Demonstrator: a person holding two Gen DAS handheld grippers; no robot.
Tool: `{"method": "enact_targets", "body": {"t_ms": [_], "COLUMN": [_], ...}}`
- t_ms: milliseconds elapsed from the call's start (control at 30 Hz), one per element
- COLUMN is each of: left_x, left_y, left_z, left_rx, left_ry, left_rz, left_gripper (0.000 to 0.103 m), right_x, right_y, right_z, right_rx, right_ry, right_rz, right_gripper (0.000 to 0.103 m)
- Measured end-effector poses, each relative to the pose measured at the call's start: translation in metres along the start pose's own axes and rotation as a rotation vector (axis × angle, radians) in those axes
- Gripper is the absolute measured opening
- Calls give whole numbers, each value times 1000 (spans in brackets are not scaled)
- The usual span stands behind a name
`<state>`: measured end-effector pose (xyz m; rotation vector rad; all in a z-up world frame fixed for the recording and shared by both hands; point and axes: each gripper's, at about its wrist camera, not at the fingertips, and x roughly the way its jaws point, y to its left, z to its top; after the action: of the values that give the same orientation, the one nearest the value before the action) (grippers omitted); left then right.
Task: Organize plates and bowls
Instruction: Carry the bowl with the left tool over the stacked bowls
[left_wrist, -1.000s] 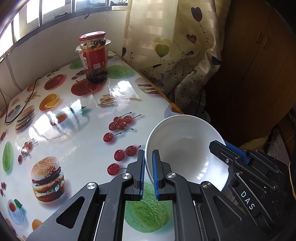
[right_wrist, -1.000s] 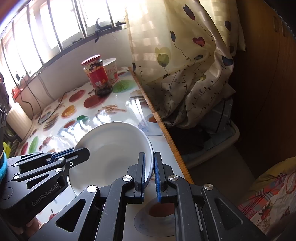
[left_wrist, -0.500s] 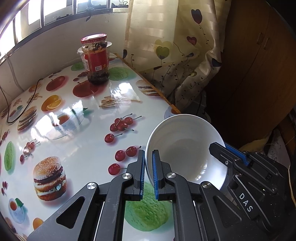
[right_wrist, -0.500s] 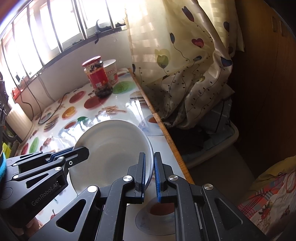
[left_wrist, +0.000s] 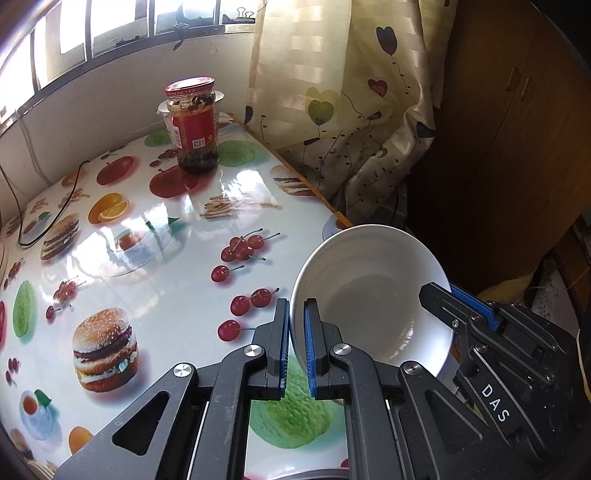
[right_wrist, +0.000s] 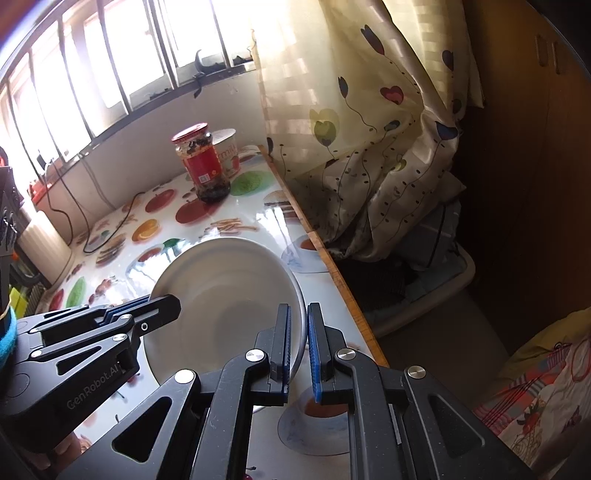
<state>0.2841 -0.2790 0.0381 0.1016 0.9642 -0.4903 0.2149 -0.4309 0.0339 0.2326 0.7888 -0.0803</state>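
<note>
A round white ceramic bowl (left_wrist: 373, 295) is pinched at opposite rims by the left gripper (left_wrist: 296, 347) and the right gripper (right_wrist: 298, 347). It is held tilted, apparently clear of the fruit-printed glossy table (left_wrist: 147, 266).

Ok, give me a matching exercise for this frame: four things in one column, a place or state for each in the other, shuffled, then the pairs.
Things:
1. white bowl
2. red-lidded jar
3. black cable
4. curtain

Places or states:
A. hangs past the table's right edge
B. gripped at its rim by both grippers
C. trails across the table's far left
D. stands upright at the table's far end

Pairs: 1-B, 2-D, 3-C, 4-A
</note>
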Motion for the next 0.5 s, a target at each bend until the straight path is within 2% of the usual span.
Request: {"method": "enact_targets", "body": {"t_ms": [500], "left_x": [-31], "left_y": [-2], "left_z": [-12], "left_rx": [-6], "left_ry": [-37], "left_rz": [-10], "left_gripper": [8], "right_x": [-33], "right_y": [12], "right_z": [-10], "right_rx": [-8], "right_ry": [-41], "right_rz": [8], "right_gripper": [10]}}
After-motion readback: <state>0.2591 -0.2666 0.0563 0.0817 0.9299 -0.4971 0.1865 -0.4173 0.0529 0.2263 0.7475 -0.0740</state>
